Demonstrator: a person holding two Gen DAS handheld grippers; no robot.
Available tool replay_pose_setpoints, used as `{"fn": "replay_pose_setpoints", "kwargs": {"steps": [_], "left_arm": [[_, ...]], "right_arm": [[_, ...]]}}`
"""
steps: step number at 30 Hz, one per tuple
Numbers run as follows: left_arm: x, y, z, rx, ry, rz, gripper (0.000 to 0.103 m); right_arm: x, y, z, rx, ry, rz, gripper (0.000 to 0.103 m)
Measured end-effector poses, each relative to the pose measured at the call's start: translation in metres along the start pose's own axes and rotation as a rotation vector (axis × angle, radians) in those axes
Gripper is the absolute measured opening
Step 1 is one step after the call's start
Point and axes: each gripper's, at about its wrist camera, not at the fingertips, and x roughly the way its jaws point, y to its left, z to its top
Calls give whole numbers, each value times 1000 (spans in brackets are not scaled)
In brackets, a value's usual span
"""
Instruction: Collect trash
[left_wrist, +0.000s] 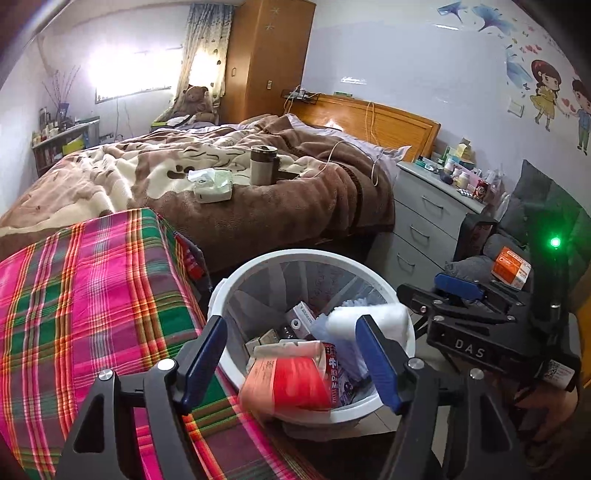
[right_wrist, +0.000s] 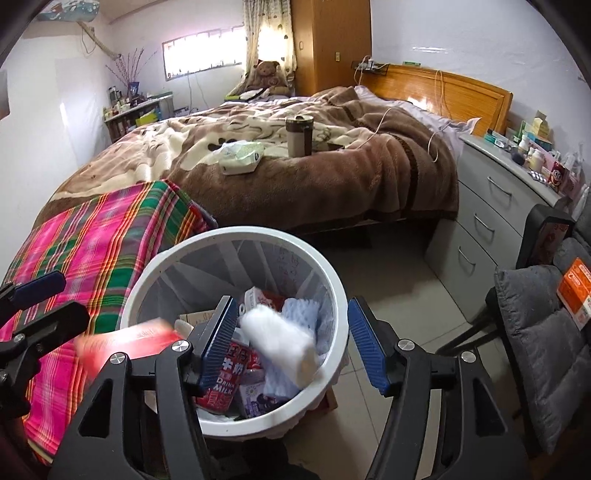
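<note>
Bedroom clutter frames everything: a wide bed (right_wrist: 295, 173) under a brown blanket, a grey dresser (right_wrist: 495, 206) crowded with bottles, and a plaid-covered surface (left_wrist: 85, 295) just beside the white bin (right_wrist: 334, 273) on the tiled floor. Inside the bin already lie a milk carton (right_wrist: 229, 376), small boxes and blue foam netting, so much of the collecting looks done. Both claws hang over the bin with their jaws apart and nothing pressed between them. A red packet (left_wrist: 291, 376), blurred, sits between the left gripper (left_wrist: 291, 354) fingers, apparently dropping in; a white roll (right_wrist: 280, 339), also blurred, falls below the right gripper (right_wrist: 291, 343). Possibly left: the tissue pack (right_wrist: 240, 157) and cup (right_wrist: 299, 134) on the bed and an orange box (left_wrist: 511, 266) on a grey cushion (right_wrist: 535, 332), if those count as trash.
</note>
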Motion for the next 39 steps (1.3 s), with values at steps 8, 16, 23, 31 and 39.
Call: {"fn": "replay_pose_setpoints", "kwargs": {"steps": [8, 16, 23, 31, 39], "left_arm": [[-24, 7, -4, -28, -25, 26, 72], [-65, 15, -18, -35, -79, 116, 72], [-107, 24, -37, -53, -134, 206, 72], [-140, 35, -71, -91, -166, 316, 72], [-163, 43, -92, -105, -206, 453, 72]], "right_arm": [[-22, 7, -4, 19, -37, 6, 64], [-55, 33, -13, -5, -131, 54, 64], [-81, 55, -26, -21, -223, 94, 64], [-96, 80, -49, -36, -270, 152, 64], [-104, 90, -65, -23, -296, 142, 64]]}}
